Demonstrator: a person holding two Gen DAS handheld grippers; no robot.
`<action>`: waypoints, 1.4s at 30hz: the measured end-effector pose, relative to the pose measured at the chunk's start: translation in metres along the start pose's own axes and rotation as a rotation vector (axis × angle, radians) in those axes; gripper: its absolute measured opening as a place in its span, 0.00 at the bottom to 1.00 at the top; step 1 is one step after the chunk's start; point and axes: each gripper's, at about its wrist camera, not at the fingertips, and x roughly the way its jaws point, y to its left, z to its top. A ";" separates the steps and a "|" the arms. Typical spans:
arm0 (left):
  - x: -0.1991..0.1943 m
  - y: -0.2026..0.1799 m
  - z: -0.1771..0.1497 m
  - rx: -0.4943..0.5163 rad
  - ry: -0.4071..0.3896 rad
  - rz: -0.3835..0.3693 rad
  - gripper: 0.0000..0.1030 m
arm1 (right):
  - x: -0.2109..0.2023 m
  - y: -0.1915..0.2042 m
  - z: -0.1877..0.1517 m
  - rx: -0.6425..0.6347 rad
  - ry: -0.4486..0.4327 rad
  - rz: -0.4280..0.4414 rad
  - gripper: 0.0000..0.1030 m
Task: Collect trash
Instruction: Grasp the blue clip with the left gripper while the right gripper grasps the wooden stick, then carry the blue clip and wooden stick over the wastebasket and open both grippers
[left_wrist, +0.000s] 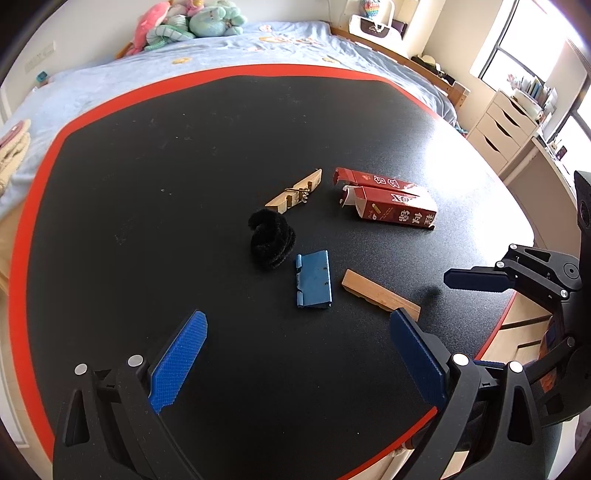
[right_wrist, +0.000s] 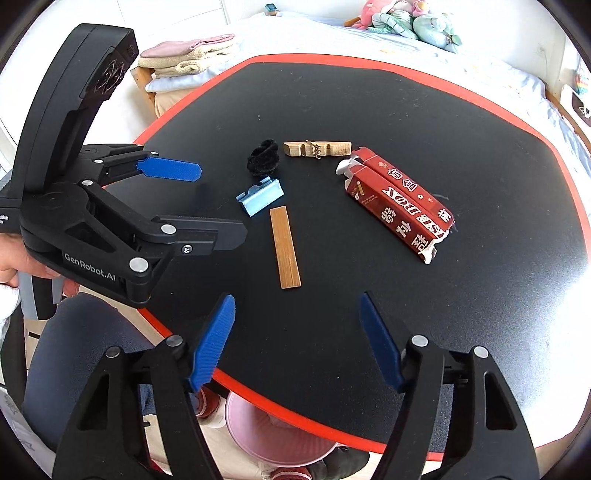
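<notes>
Both your tools hang over the near edge of the black surface (left_wrist: 184, 147) with nothing between their pads: the left tool (left_wrist: 295, 358) spread wide, the right tool (right_wrist: 297, 341) parted but narrower. That suits an approach, I judge, since the trash lies loose mid-surface. The red carton (right_wrist: 399, 206) (torn at both ends) lies flat, its long axis running diagonally, one ragged end toward your right tool. The bamboo strip (right_wrist: 284, 247) points almost straight at you.
</notes>
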 end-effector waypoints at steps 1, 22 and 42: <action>0.001 0.001 0.000 -0.002 -0.001 -0.001 0.92 | 0.001 -0.001 0.001 -0.001 0.000 0.000 0.59; 0.000 -0.002 0.006 0.024 -0.018 0.007 0.51 | 0.006 -0.001 0.007 -0.029 -0.040 -0.033 0.13; 0.001 -0.013 0.007 0.051 -0.001 0.014 0.18 | 0.000 -0.010 0.001 0.041 -0.051 -0.042 0.11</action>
